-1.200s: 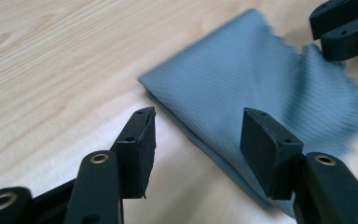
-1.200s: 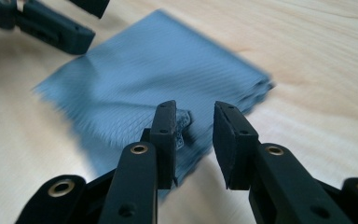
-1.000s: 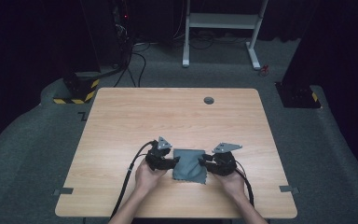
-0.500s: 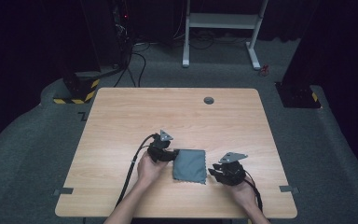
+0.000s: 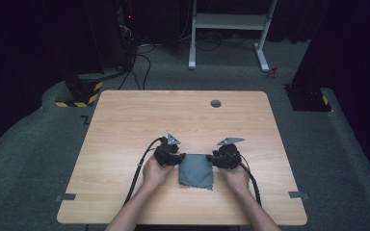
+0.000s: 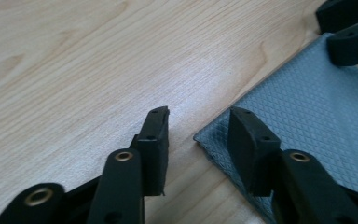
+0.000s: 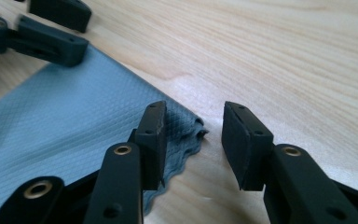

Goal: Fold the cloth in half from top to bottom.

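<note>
grey cloth (image 5: 196, 170) flat on desk (image 5: 125, 120) | left gripper (image 6: 198, 128) jaws closing, right gripper (image 7: 192, 126) jaws opening, each astride a far corner, unpinched | risk: jaws skid, corner slips free

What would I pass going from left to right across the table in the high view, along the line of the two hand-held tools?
Bare wooden table → left gripper, with its black cable trailing toward the near edge → grey cloth lying flat → right gripper → bare table again.
</note>
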